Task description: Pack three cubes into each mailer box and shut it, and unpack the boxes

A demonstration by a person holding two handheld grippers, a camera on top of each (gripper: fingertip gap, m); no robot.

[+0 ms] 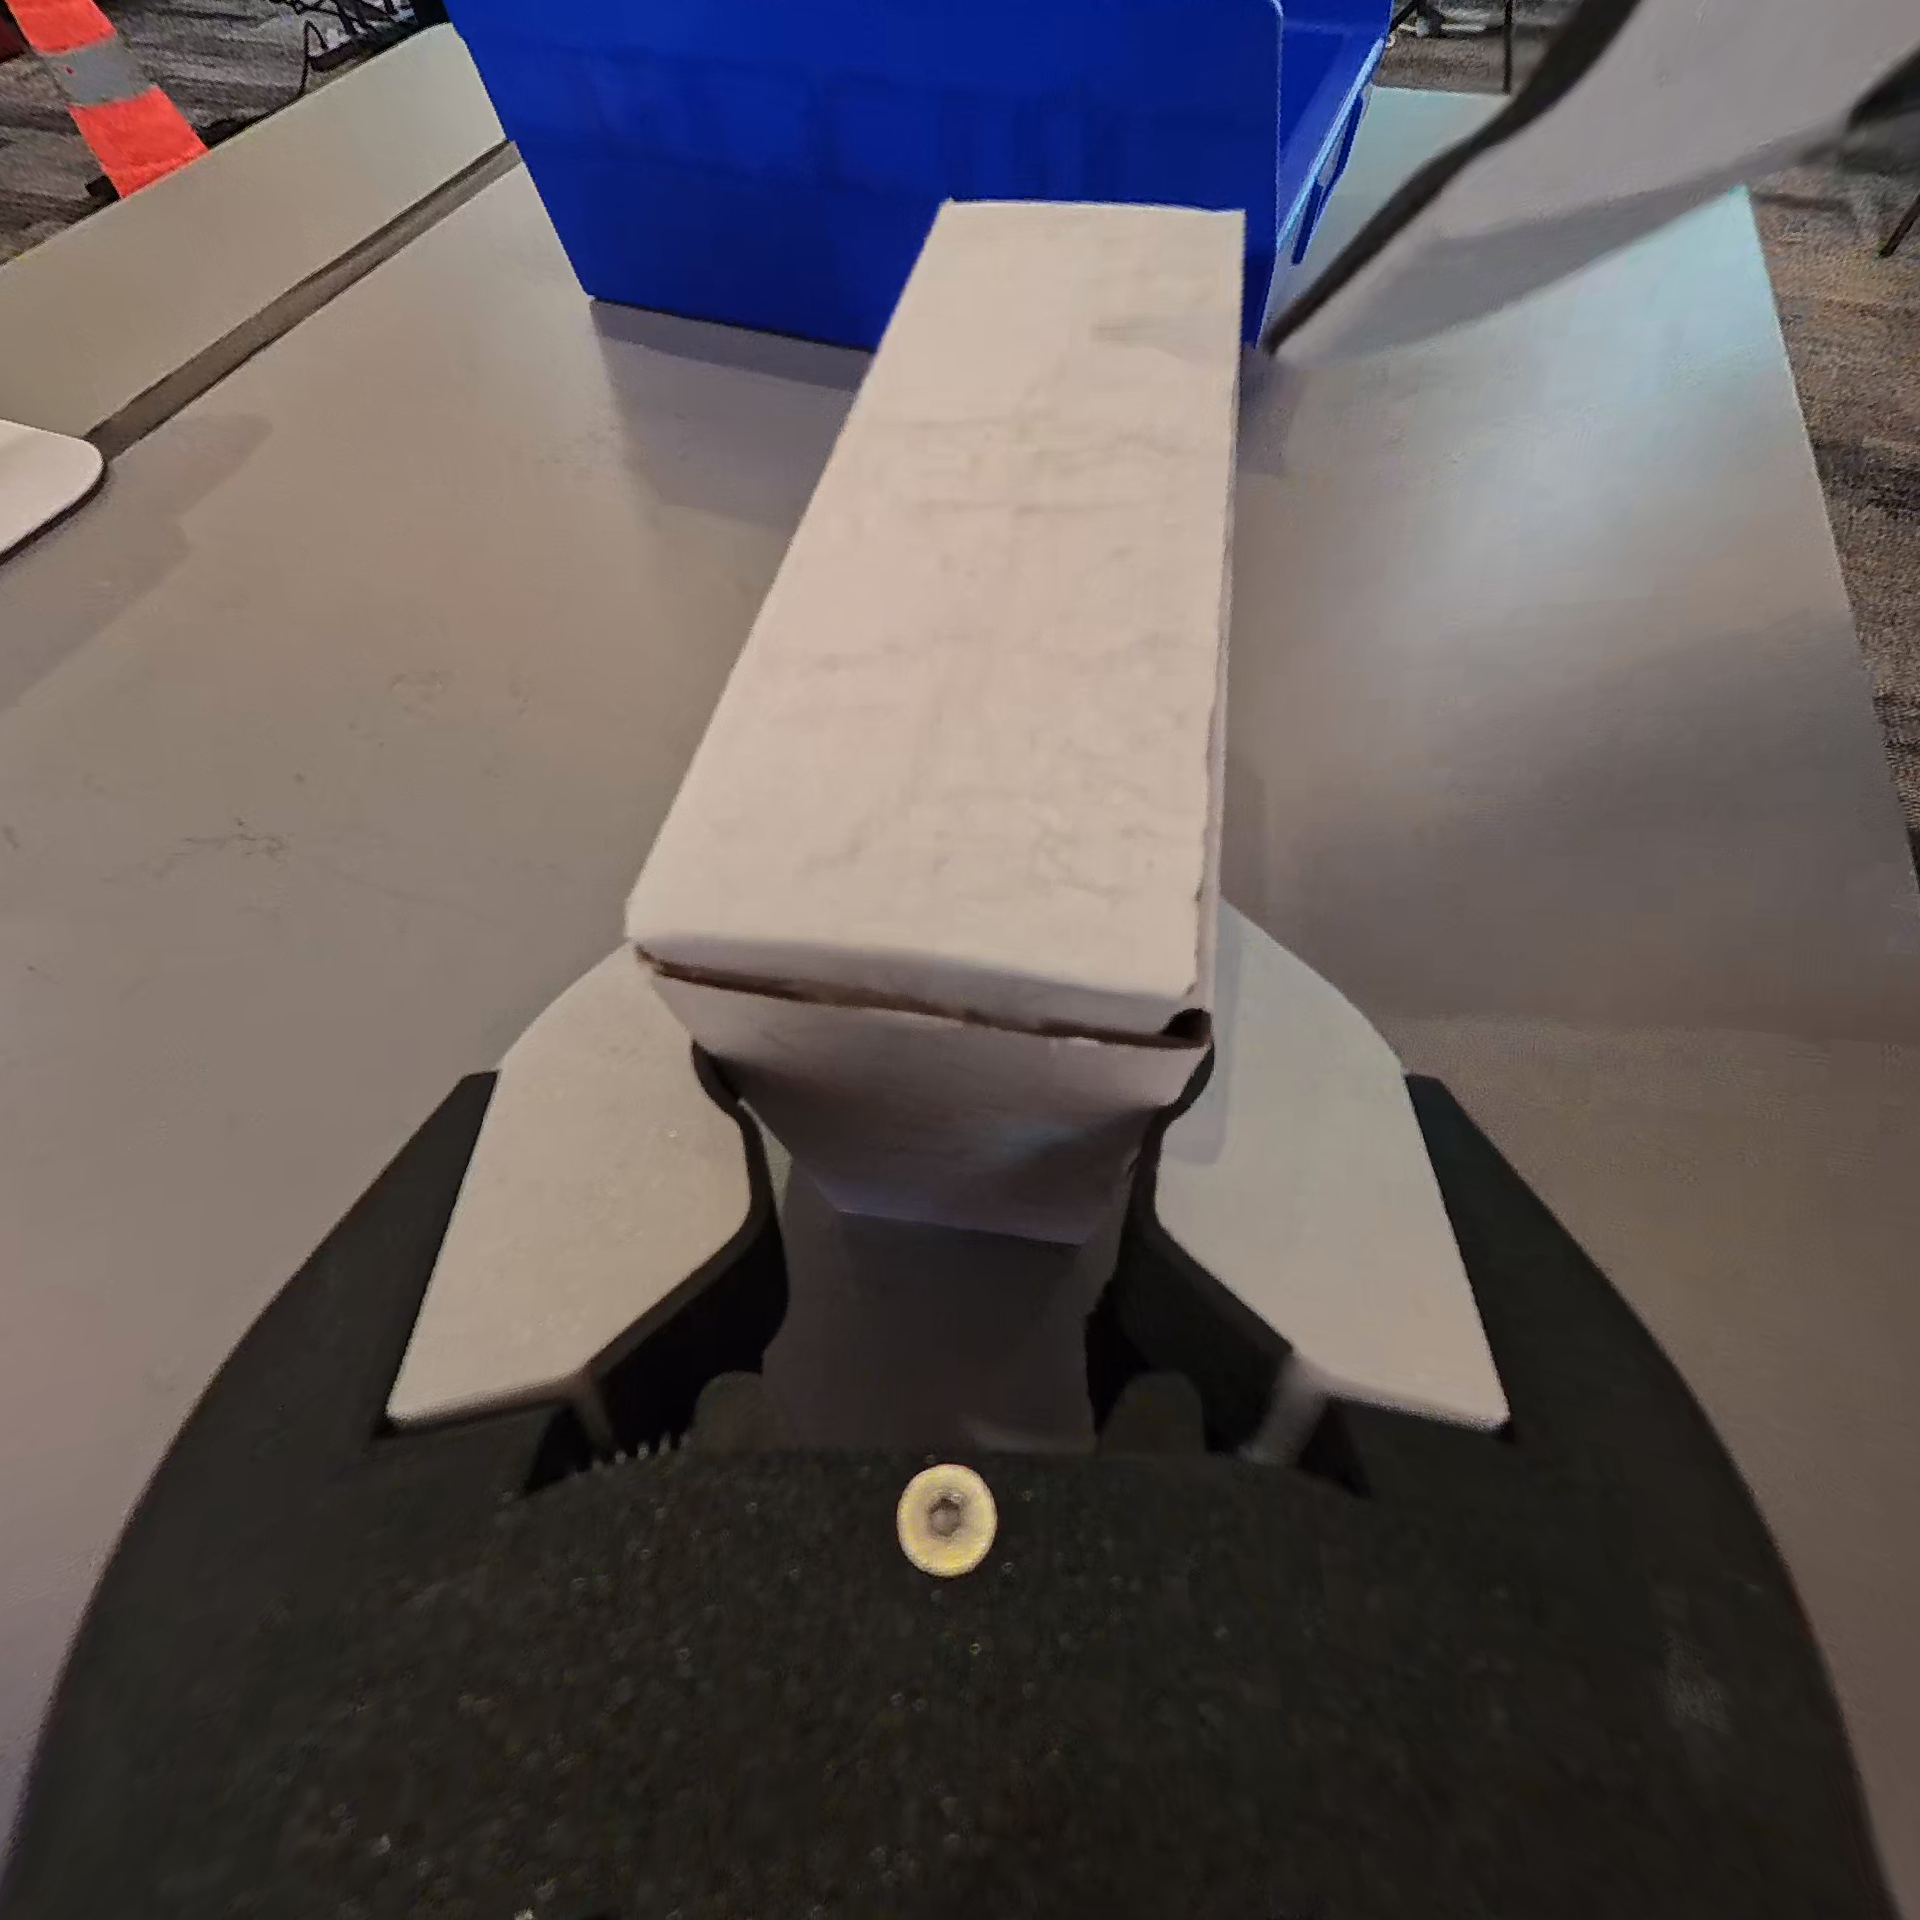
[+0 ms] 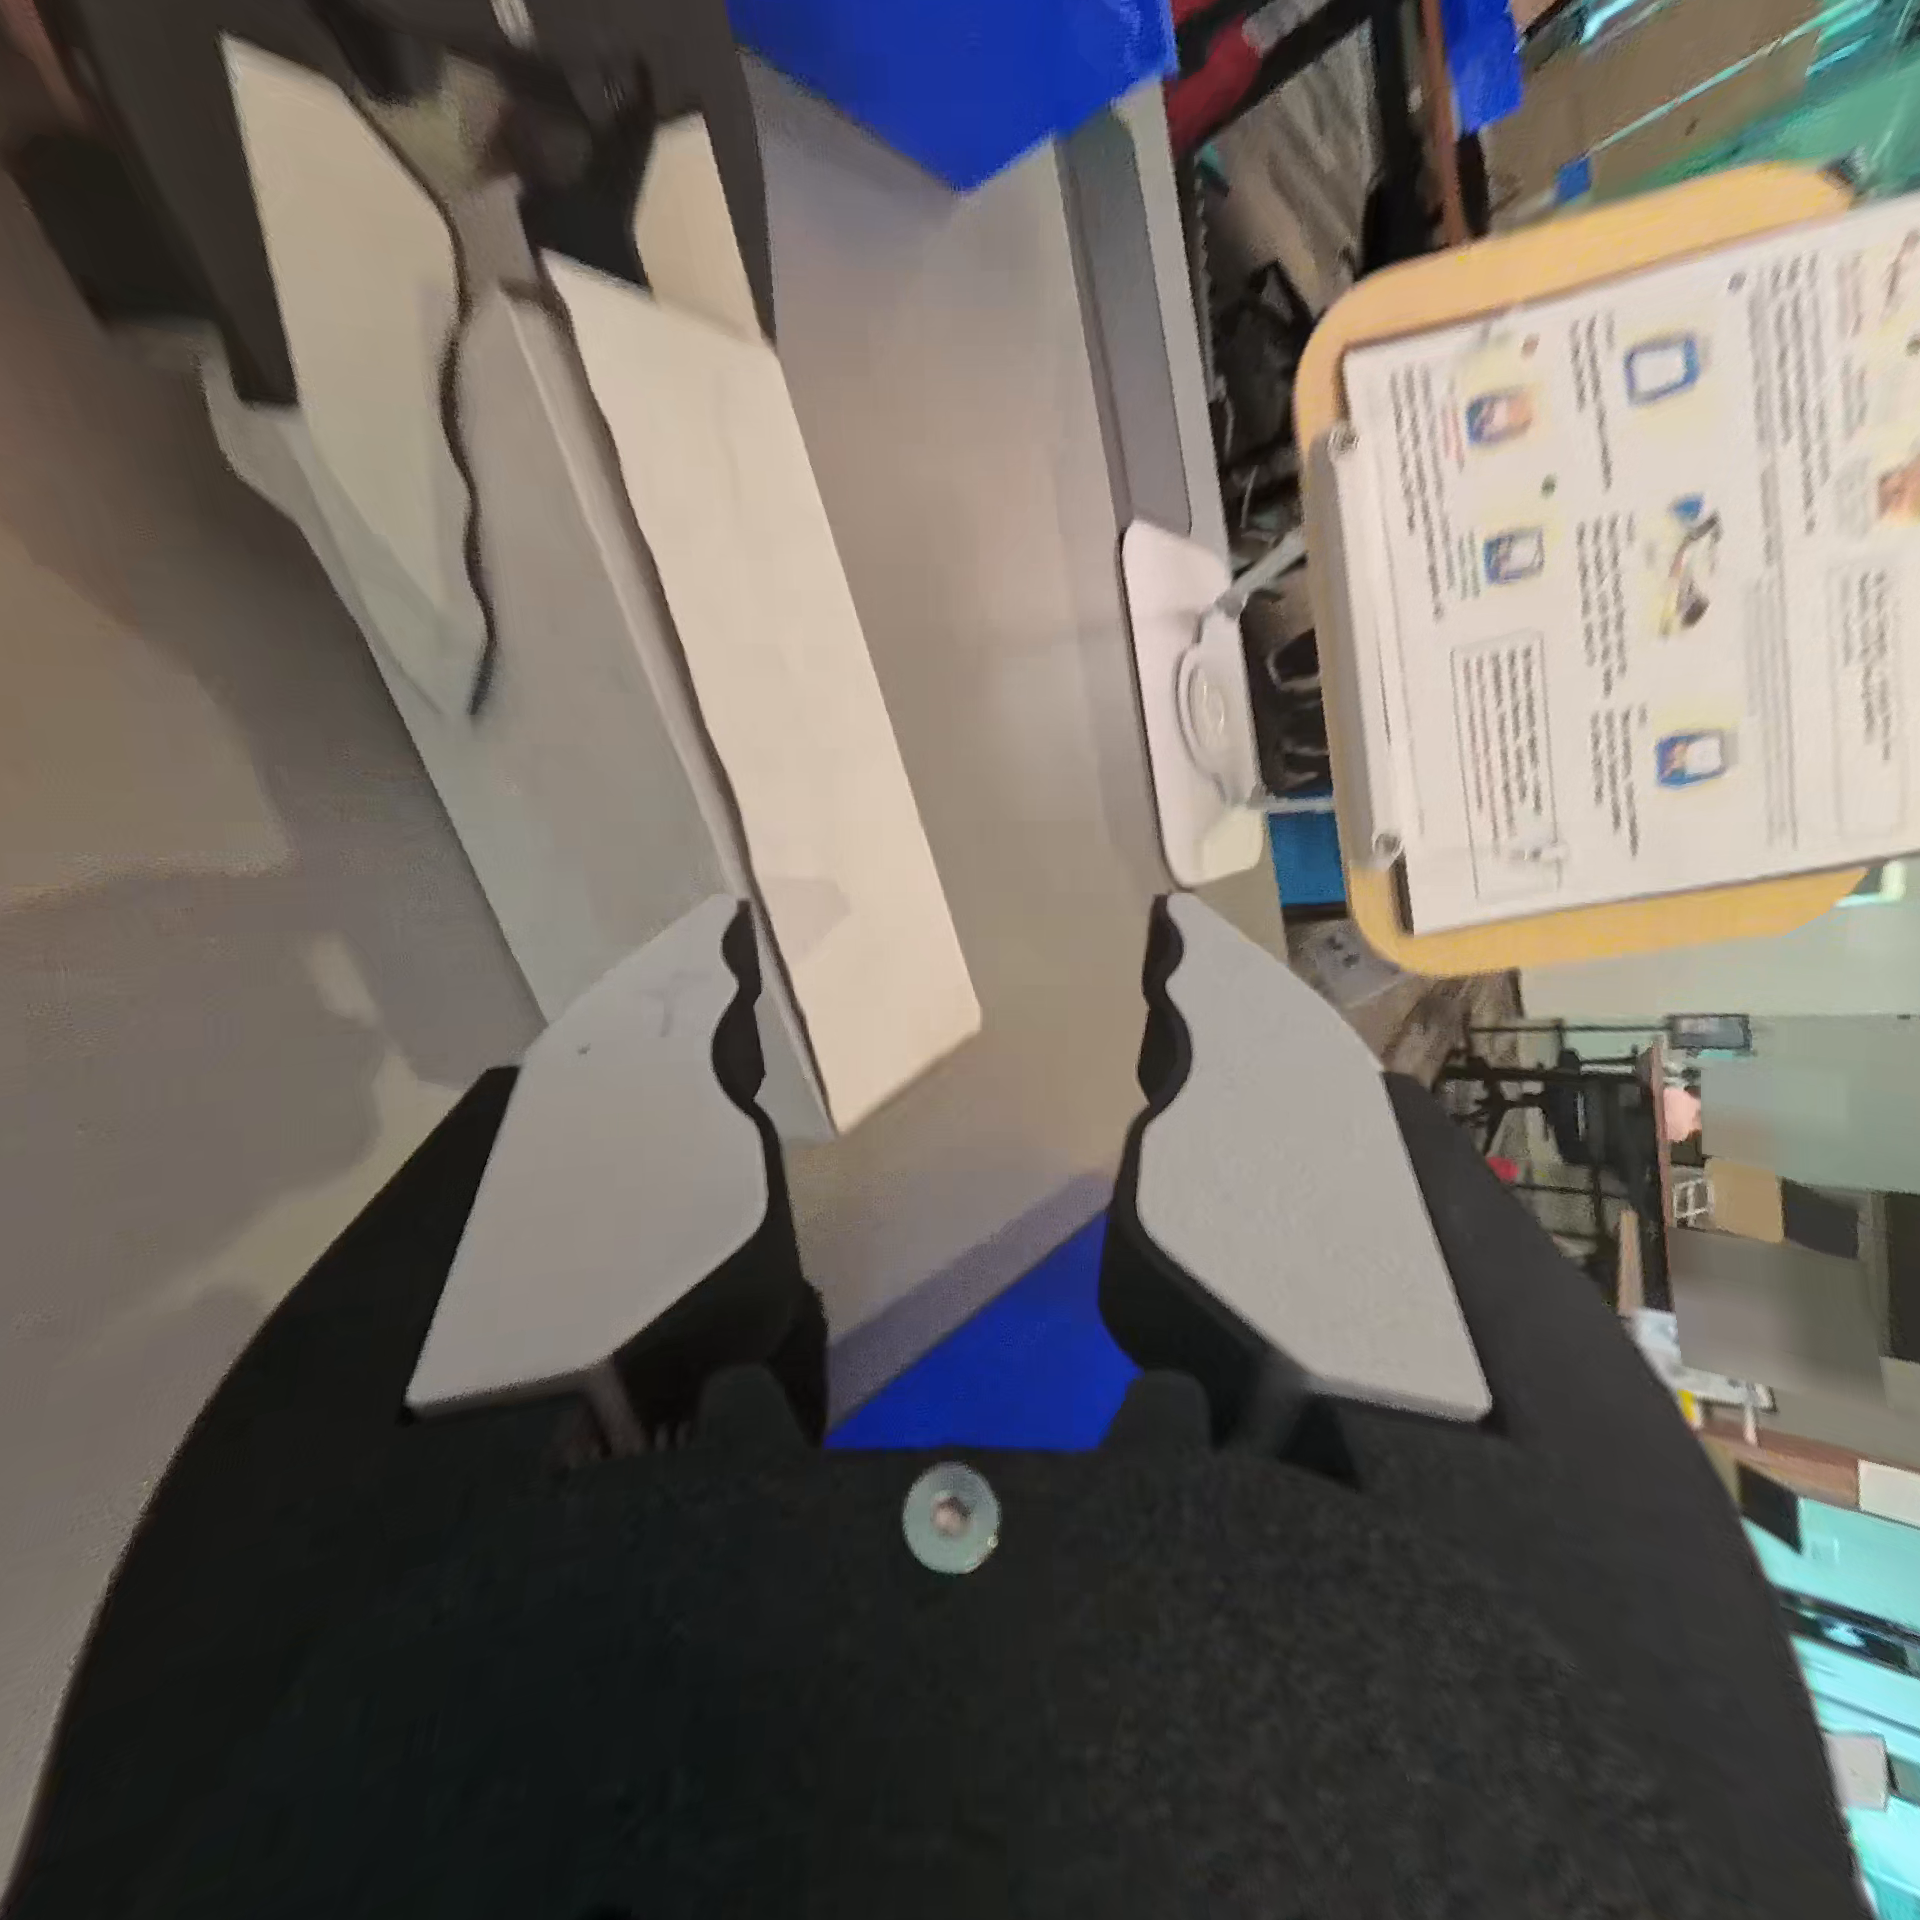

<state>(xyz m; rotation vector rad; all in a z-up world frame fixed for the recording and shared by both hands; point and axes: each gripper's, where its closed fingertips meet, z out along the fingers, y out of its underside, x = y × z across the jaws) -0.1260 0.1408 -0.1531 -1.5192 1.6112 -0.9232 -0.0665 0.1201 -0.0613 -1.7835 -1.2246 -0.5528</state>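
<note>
My left gripper (image 1: 951, 1039) is shut on the near end of a closed white mailer box (image 1: 997, 582) and holds it above the grey table (image 1: 364, 779), long side pointing away. No cubes are in sight. My right gripper (image 2: 951, 914) is open and empty, rolled on its side. In the right wrist view the same white box (image 2: 790, 675) lies just beyond its left finger, with the left gripper (image 2: 561, 114) a dark blur at the box's far end. I cannot tell whether the finger touches the box.
A blue bin (image 1: 883, 156) stands on the table right behind the box and also shows in the right wrist view (image 2: 956, 83). A blurred grey and black shape (image 1: 1558, 177) crosses the top right. An orange cone (image 1: 114, 104) stands beyond the table. A clipboard with a printed sheet (image 2: 1621, 582) is off to one side.
</note>
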